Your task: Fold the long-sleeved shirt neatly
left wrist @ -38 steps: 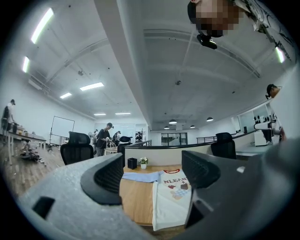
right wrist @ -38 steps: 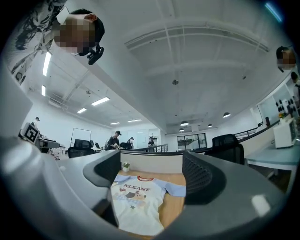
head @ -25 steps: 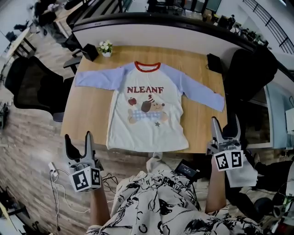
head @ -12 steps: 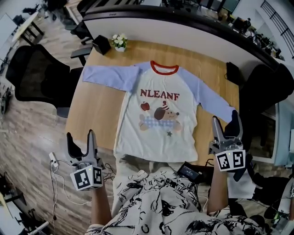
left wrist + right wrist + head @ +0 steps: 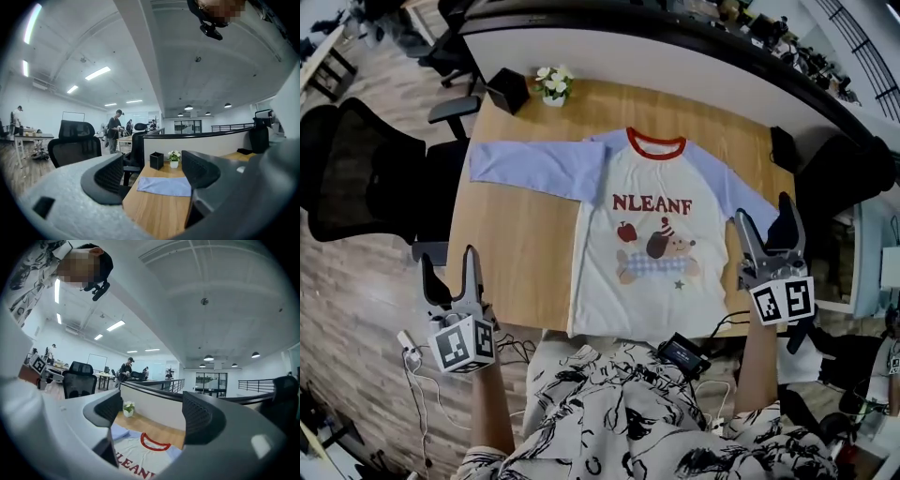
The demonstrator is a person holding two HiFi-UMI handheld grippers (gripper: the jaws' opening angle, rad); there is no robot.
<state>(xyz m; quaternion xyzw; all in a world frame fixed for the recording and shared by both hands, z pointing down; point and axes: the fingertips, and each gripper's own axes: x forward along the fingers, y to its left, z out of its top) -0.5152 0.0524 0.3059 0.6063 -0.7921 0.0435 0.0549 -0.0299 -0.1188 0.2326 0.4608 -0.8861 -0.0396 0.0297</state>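
Observation:
The long-sleeved shirt (image 5: 652, 246) lies flat, face up, on the wooden table (image 5: 511, 239). Its body is white with a red collar, red lettering and a cartoon print; the sleeves are pale blue. One sleeve (image 5: 530, 164) stretches out to the left, also seen as the blue sleeve (image 5: 165, 186) in the left gripper view. The collar (image 5: 153, 442) shows between the right jaws. My left gripper (image 5: 450, 277) hangs open off the table's near left corner, holding nothing. My right gripper (image 5: 766, 225) stands open over the right sleeve by the table's right edge, empty.
A small flower pot (image 5: 552, 86) and a black box (image 5: 508, 91) stand at the table's far left corner. A black office chair (image 5: 366, 169) is at the left. A dark pouch (image 5: 783, 150) lies at the far right. Cables and a black device (image 5: 682, 352) sit by the near edge.
The view has shifted, so the table and shirt sit further right. My right gripper has risen over the right sleeve; my left gripper stays low off the near left corner. Both remain open.

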